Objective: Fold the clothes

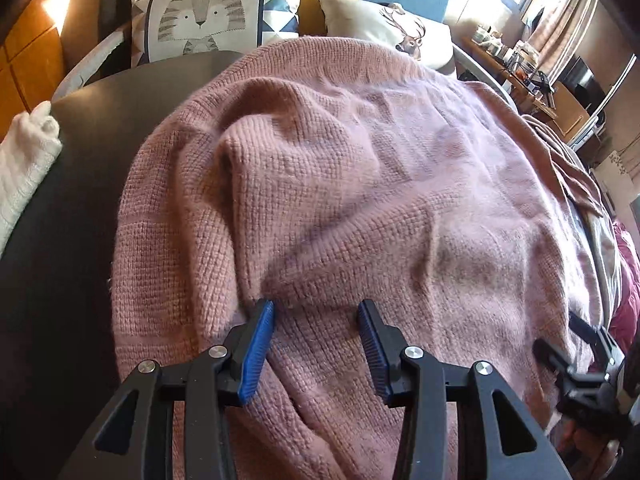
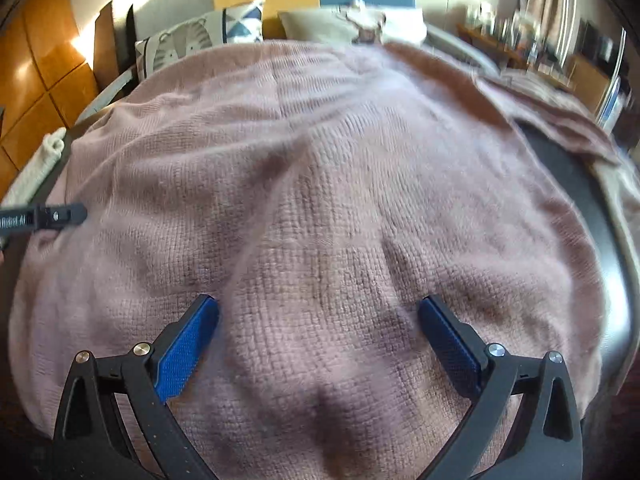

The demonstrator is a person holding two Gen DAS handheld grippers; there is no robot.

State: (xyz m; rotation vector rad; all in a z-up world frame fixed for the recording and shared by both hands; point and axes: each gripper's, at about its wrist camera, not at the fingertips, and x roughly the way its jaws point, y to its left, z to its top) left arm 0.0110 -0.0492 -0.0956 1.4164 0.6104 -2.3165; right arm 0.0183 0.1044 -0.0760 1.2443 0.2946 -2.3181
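A pink knitted sweater lies spread and rumpled over a dark round table; it also fills the right wrist view. My left gripper is open just over the sweater's near part, beside a raised fold; nothing is between its blue pads. My right gripper is open wide above the sweater and holds nothing. The right gripper shows at the lower right of the left wrist view; the left gripper shows at the left edge of the right wrist view.
A white knitted garment lies at the table's left edge. Behind the table stand a tiger-print cushion and a deer-print cushion on a sofa. More cloth lies at the right. A cluttered desk stands far right.
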